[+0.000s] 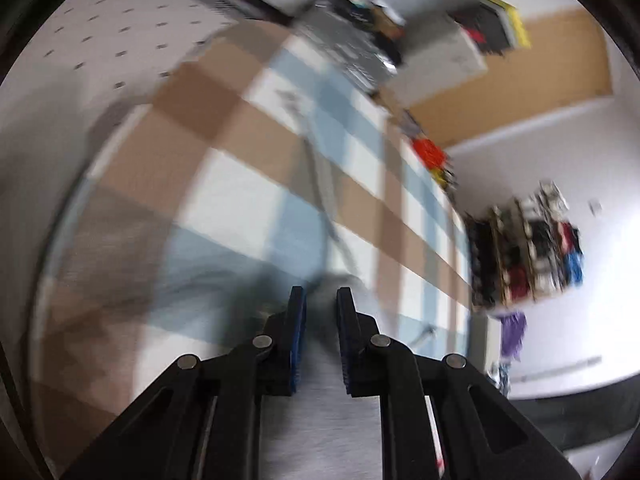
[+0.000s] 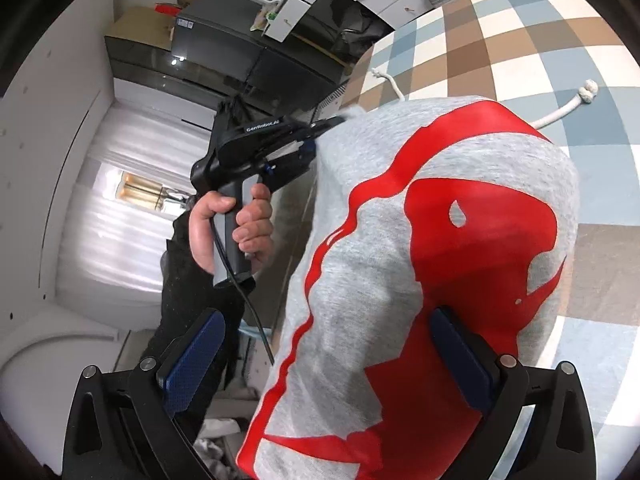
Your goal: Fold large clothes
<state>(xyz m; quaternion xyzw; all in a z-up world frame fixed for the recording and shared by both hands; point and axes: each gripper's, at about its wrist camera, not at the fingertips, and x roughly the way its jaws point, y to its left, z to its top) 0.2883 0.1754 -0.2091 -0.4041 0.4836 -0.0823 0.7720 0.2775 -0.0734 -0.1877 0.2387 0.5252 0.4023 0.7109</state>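
The sweatshirt (image 2: 400,248) hangs over the tabletop (image 2: 520,40) edge, between the spread fingers of the right tongs (image 2: 326,354). The left tongs (image 2: 316,136) meet its far upper corner, with the person's hand (image 2: 236,224) left of it. Two drawstring cords (image 2: 560,114) lie on the tabletop behind the sweatshirt.

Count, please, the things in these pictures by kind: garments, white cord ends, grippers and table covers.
Garments: 1, the grey sweatshirt with red print
White cord ends: 2
Grippers: 2, the left gripper and the right gripper
Table covers: 1, the checked cloth
Total: 6
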